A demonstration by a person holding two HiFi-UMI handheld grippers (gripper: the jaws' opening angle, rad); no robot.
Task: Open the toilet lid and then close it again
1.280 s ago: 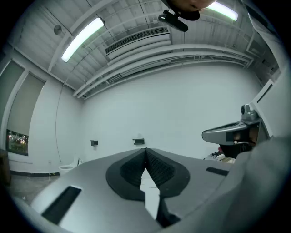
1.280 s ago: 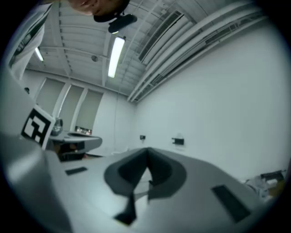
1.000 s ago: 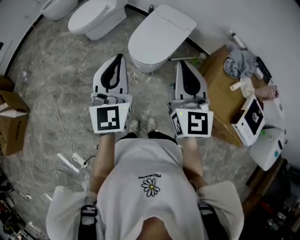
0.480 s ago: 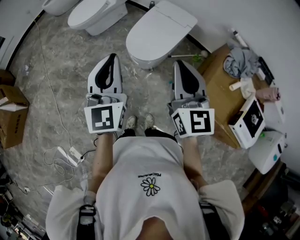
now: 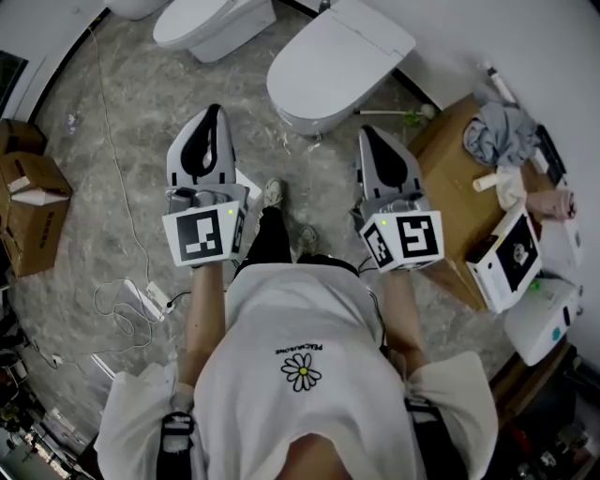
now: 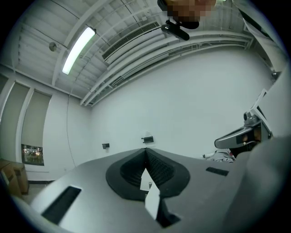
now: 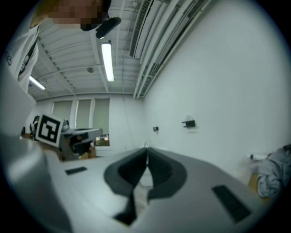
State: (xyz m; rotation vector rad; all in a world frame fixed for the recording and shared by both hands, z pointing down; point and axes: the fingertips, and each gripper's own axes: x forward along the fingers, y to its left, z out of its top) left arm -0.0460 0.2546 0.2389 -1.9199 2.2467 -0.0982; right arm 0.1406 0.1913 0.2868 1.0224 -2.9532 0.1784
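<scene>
Head view from above, with the toilet lid (image 5: 342,61) down and not yet touched. Could go wrong on the left by drifting toward the second toilet (image 5: 211,19), up and to the left of the left gripper (image 5: 215,112), a lookalike and probably not the one meant. Could go wrong in the middle by meeting the smooth, rounded lid from above with jaws pressed together: nothing there to pinch, so likely to skid off unless hooked under the front edge. Could go wrong on the right by swinging the right gripper (image 5: 367,132) into the wooden table (image 5: 441,178) just beside it, cluttered with cloth (image 5: 502,131) and boxes (image 5: 511,258). Could also end badly by letting a raised lid drop instead of lowering it. Both pairs of jaws pressed tight together on nothing, as seen in the left gripper view and the right gripper view, with only white wall (image 6: 182,100) beyond the tips. Lid ahead of both grippers and between their lines: up and to the right of the left tips, well apart; up and slightly left of the right tips, near but clear of them.
</scene>
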